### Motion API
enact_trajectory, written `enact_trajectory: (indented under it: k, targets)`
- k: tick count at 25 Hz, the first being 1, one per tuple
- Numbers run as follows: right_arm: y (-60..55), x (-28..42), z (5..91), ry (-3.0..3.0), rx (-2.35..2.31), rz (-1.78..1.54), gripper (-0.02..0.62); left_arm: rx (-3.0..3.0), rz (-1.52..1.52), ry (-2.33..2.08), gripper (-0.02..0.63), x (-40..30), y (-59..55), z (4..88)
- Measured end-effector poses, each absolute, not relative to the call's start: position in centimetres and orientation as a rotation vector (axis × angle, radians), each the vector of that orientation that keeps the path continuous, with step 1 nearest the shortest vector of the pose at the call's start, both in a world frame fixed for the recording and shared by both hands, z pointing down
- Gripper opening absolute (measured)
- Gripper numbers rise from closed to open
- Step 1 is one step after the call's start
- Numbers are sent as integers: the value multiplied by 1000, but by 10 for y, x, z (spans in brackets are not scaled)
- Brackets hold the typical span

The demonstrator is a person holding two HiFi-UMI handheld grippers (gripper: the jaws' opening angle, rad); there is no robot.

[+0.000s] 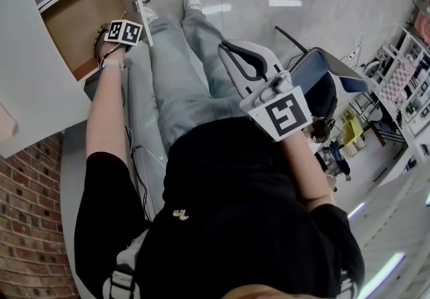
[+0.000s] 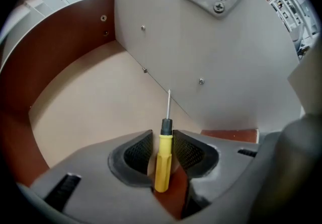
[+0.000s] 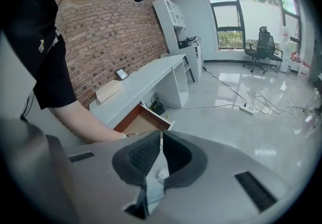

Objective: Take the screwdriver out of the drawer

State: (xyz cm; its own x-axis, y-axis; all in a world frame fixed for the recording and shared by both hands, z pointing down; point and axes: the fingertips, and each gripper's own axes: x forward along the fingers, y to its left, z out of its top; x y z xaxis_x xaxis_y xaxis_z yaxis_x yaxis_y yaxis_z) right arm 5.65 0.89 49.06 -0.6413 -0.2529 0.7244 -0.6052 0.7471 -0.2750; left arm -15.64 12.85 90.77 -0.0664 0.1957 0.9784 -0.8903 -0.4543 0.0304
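Note:
The screwdriver (image 2: 162,160) has a yellow handle, a black collar and a thin metal shaft. My left gripper (image 2: 163,140) is shut on its handle inside the open drawer (image 2: 95,102), and the shaft points at the drawer's grey front panel (image 2: 216,52). In the head view only the left gripper's marker cube (image 1: 125,32) shows, at the edge of the drawer (image 1: 80,19); the jaws and the screwdriver are hidden there. My right gripper (image 3: 161,136) is shut with nothing in it, held over the person's lap (image 1: 227,52), away from the drawer (image 3: 143,123).
The drawer belongs to a white desk (image 3: 141,84) along a brick wall (image 3: 100,31). The person's legs (image 1: 185,82) stretch out beside the drawer. A power strip with cables (image 3: 249,108) lies on the glossy floor, and an office chair (image 3: 261,49) stands by the windows.

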Motion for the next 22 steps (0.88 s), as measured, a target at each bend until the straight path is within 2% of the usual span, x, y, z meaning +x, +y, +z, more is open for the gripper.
enact_trajectory:
  k: [7, 10, 22]
  targets:
    - [7, 58, 492, -2250, 648, 674, 14, 1356, 1717, -807, 109, -161, 126, 910]
    - [6, 59, 492, -2253, 652, 675, 14, 1352, 1725, -827, 83, -164, 125, 910]
    - [1, 60, 484, -2285, 665, 677, 14, 1376, 1712, -837, 81, -159, 120, 894]
